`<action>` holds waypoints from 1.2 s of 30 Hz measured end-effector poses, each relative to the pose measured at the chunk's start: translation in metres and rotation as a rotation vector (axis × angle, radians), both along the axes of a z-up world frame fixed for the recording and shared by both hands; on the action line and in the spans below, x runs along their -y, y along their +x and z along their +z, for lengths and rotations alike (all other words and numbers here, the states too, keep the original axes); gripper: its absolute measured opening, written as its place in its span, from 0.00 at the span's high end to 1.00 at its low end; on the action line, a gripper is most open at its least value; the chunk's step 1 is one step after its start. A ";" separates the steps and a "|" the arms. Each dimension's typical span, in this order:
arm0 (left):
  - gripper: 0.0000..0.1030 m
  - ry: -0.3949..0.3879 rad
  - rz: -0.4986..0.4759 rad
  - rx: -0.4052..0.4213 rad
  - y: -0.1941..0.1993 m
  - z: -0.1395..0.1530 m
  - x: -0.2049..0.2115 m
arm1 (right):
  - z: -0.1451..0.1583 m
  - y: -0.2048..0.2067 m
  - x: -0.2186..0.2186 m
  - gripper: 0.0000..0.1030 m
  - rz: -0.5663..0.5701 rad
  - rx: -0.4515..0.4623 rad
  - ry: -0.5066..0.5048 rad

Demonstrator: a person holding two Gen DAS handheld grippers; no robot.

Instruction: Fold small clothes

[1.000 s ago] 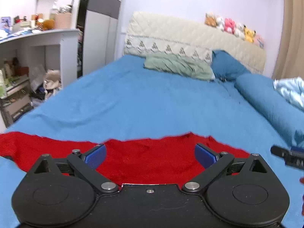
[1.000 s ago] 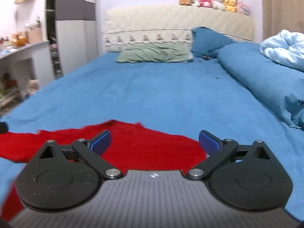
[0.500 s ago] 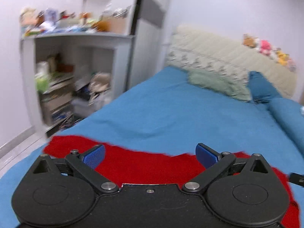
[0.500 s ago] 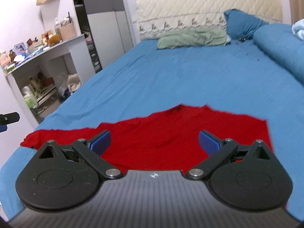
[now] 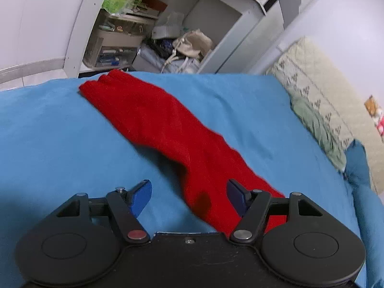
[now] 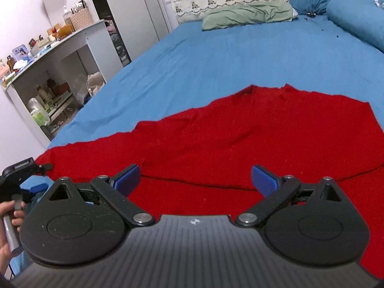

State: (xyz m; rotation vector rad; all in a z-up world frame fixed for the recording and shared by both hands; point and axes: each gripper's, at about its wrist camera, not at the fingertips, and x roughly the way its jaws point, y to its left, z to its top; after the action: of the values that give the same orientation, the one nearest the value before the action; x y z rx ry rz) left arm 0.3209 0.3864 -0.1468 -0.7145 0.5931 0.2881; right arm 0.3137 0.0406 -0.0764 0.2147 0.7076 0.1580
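- Across the near end of the bed [image 6: 216, 55], on its blue sheet, a red sweater [image 6: 240, 139] lies spread flat, body in front of the right gripper.
- Its sleeve [image 5: 153, 120] stretches out toward the bed's corner in the left wrist view, the cuff ending near the edge.
- Beside the bed, a white desk [image 6: 72, 36] carries a woven basket [image 6: 81, 19] with small items sticking out of it, plus bottles and boxes.
- Under the desk, clear drawers [image 5: 112, 48] hold assorted small things; bags [image 5: 192, 43] sit next to them.
- Left gripper [image 5: 189, 195] hovers over the sleeve's base, fingers spread apart, holding nothing.
- Right gripper [image 6: 195, 178] hangs low over the sweater's body, fingers [image 6: 264, 178] also spread wide and empty.
- At the left edge of the right wrist view, a hand [image 6: 9, 218] grips the left gripper's handle.
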 end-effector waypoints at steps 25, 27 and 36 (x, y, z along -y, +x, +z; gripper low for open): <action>0.97 0.115 -0.541 0.365 0.062 0.148 0.287 | 0.027 -0.061 0.154 0.00 -0.256 0.106 -0.003; 0.97 0.116 -0.643 0.310 0.071 0.132 0.342 | 0.027 -0.068 0.171 0.00 -0.284 0.094 -0.010; 0.97 0.243 -0.801 0.010 0.083 0.013 0.469 | 0.013 -0.102 0.225 0.00 -0.307 0.007 -0.027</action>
State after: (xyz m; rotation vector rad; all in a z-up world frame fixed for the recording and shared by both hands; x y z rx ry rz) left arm 0.4037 -0.0830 -0.1336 -0.2049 0.7713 -0.3828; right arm 0.2119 -0.1844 -0.0631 0.2934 0.6608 -0.1437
